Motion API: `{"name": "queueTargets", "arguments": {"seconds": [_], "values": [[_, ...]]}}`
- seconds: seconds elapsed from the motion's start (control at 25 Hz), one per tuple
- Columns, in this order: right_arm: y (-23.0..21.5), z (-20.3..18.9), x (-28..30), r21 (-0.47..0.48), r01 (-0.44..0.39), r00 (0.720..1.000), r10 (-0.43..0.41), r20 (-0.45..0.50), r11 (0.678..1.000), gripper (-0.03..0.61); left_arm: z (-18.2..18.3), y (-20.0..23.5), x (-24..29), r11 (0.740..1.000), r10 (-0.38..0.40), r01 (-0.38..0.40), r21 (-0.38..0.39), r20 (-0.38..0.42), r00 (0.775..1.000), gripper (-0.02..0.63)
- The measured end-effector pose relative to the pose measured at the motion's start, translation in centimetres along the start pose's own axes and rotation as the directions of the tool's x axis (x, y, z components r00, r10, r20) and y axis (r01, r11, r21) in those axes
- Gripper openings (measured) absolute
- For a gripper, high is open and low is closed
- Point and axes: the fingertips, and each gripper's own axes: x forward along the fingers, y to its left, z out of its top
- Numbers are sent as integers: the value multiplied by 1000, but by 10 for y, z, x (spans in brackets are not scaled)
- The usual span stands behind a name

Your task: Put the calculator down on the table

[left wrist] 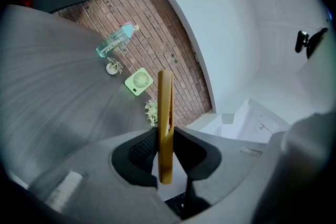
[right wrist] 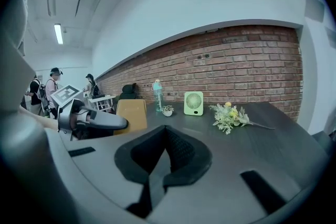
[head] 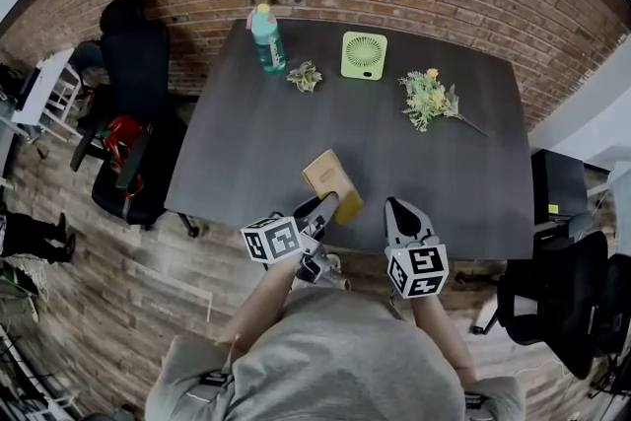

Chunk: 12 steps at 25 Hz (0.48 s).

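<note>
A flat tan calculator (head: 331,180) hangs tilted over the near edge of the dark table (head: 246,143), with my left gripper (head: 323,205) shut on its near end. In the left gripper view the calculator (left wrist: 165,107) stands edge-on between the black pads, which press on both faces. My right gripper (head: 398,208) is beside it to the right, also over the table's near edge, shut with nothing in it. The right gripper view shows its pads (right wrist: 181,152) closed together, and the calculator (right wrist: 132,113) and left gripper (right wrist: 100,122) at the left.
At the table's far side stand a teal bottle (head: 266,39), a small potted plant (head: 305,76) and a green fan (head: 364,54); a bunch of flowers (head: 430,100) lies to the right. Black chairs stand at the left (head: 133,104) and right (head: 562,301). People stand far left (right wrist: 52,86).
</note>
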Motion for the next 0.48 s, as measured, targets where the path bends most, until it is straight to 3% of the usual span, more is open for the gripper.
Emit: {"name": "queueTargets", "arguments": {"seconds": [0.48], "values": [[-8,-2,42,6,8,1000,-8,-28,1000,2,5,55,36,997,62,-66,-46,-100,993,90]]}}
